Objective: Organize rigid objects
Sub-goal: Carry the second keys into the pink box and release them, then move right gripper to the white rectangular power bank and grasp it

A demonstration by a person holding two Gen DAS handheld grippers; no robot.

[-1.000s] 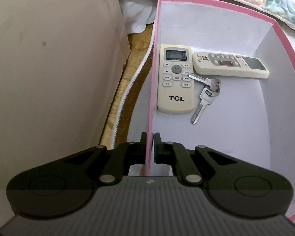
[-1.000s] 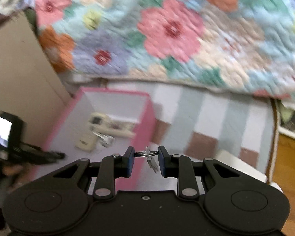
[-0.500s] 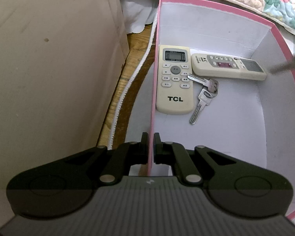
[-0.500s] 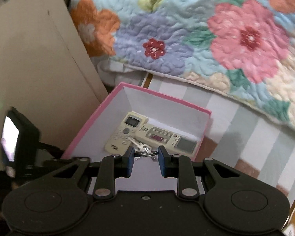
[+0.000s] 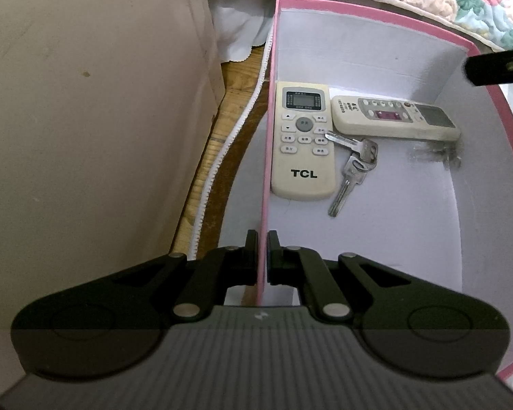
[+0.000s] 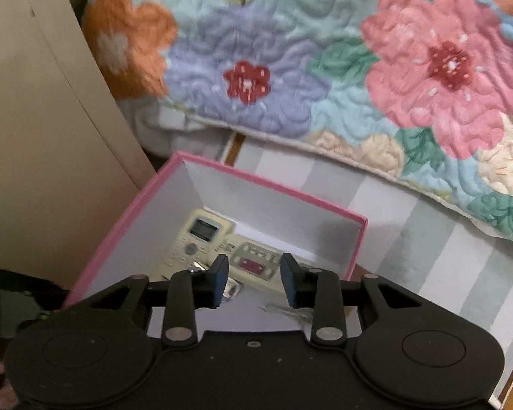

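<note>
A pink box with a white inside holds a TCL remote, a second cream remote and a bunch of keys. My left gripper is shut on the box's left wall. A blurred second key set is dropping onto the box floor near the right wall; it also shows blurred in the right wrist view. My right gripper is open and empty above the box, and its tip shows in the left wrist view.
A beige panel stands left of the box. A white zip cord lies on the wooden floor between them. A floral quilt hangs behind the box, over a striped cloth.
My right gripper moved over the box, opened and let go of the key ring, which falls into the box. My left gripper kept its hold on the box wall.
</note>
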